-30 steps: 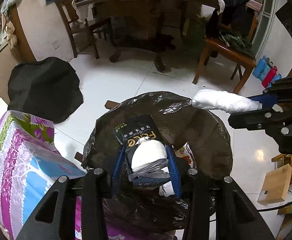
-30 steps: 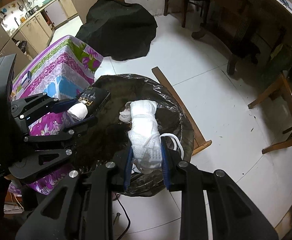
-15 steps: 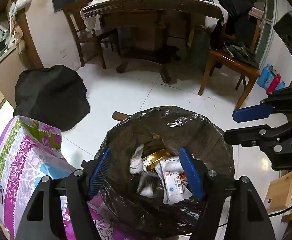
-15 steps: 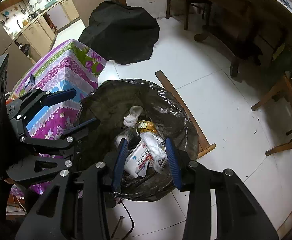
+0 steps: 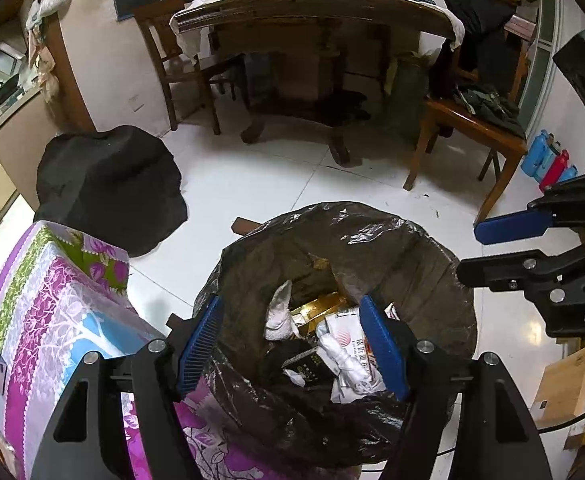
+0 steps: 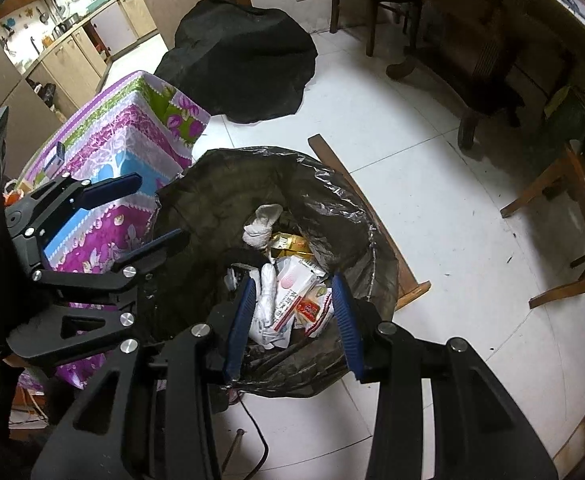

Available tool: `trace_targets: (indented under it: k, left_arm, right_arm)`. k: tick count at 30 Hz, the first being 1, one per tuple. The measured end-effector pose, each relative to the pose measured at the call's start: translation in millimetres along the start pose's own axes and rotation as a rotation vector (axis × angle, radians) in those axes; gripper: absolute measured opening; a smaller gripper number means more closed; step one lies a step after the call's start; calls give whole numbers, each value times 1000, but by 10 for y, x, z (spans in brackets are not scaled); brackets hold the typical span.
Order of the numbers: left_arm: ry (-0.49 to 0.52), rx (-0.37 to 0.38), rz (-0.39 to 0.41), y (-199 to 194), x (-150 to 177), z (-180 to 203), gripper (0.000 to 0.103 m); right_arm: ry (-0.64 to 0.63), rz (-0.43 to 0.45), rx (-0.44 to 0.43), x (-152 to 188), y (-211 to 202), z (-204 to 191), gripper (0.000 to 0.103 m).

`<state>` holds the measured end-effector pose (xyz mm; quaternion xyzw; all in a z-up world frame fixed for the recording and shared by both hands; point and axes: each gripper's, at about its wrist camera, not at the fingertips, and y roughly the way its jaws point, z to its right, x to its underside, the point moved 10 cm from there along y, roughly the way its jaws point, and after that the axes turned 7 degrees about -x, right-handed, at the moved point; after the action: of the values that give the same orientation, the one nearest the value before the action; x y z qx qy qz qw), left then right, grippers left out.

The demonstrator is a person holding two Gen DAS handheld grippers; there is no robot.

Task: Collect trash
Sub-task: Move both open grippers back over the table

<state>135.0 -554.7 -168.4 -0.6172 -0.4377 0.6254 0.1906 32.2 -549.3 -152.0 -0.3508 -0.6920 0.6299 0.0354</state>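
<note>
1. Both grippers hang over the bin bag (image 5: 424, 248). The left gripper (image 5: 292, 346) has just spread wide and holds nothing.
2. The right gripper (image 6: 292, 316) also just opened and is empty.
3. The trash (image 6: 292, 296) sits straight below both; more probably lies outside the bag's rim, unseen.

Black trash bag (image 5: 372, 240) open on floor, white wrappers (image 6: 292, 292) inside.

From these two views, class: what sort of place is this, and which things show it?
Most likely a home's dining area beside a kitchen: a wooden dining table with chairs, kitchen cabinets behind, and a lined trash bin on tiled floor.
</note>
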Motion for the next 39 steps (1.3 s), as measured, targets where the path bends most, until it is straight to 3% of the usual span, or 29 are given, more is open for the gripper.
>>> trace_targets:
  k: [23, 31, 39]
  left_arm:
    - [0, -103, 49, -112, 116, -109, 71]
    - [-21, -211, 137, -388, 111, -280, 71]
    - [-71, -320, 163, -668, 270, -621, 71]
  right_arm:
    - [0, 15, 21, 23, 72, -58, 38]
    - [-99, 163, 106, -115, -104, -287, 38]
    - [-224, 345, 203, -294, -266, -625, 38]
